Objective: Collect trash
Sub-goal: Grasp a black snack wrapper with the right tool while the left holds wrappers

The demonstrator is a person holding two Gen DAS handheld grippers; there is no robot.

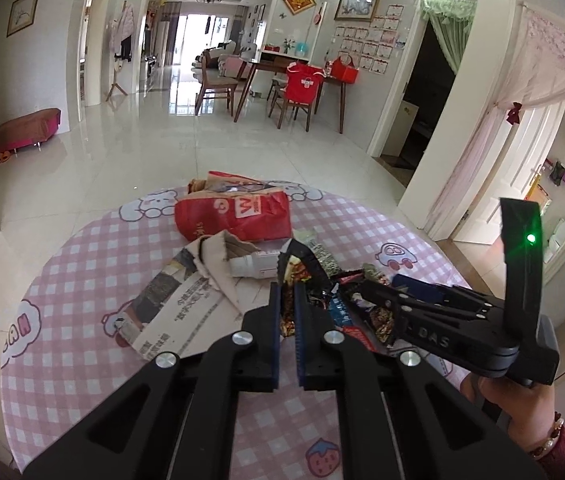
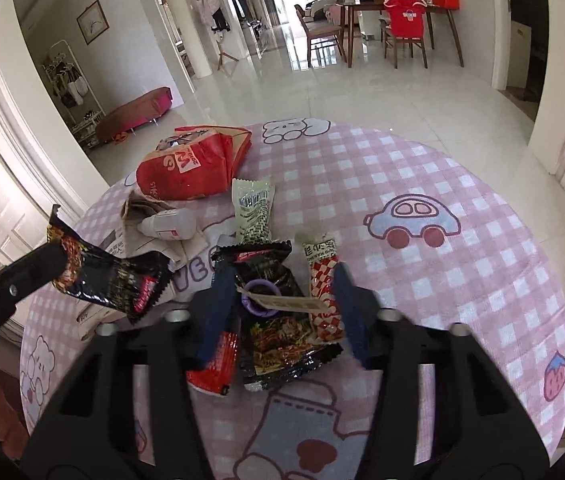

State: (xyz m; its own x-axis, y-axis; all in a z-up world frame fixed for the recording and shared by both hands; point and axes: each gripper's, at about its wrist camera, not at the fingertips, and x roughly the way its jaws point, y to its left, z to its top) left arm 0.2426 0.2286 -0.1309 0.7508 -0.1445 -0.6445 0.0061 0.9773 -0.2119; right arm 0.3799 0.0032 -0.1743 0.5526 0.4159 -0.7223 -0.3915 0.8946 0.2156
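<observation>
Trash lies on a round table with a pink checked cloth (image 2: pixel 442 184). My left gripper (image 1: pixel 288 292) is shut on a black snack wrapper (image 2: pixel 110 276), held above the table; the wrapper also shows between the fingers in the left wrist view (image 1: pixel 298 268). My right gripper (image 2: pixel 278 288) is open, its fingers on either side of a black noodle packet (image 2: pixel 278 332) with a purple ring (image 2: pixel 260 298) and a red-checked wrapper (image 2: pixel 322 292). A red paper bag (image 2: pixel 190 168), a white bottle (image 2: pixel 170 226), a green-white wrapper (image 2: pixel 252 212) and newspaper (image 1: pixel 178 300) lie beyond.
The table edge curves round on all sides, with glossy tiled floor (image 1: pixel 186 132) beyond. A dining table with chairs (image 1: pixel 290 80) stands far back. A low pink bench (image 1: pixel 22 130) sits at the left wall. Doorways open on the right.
</observation>
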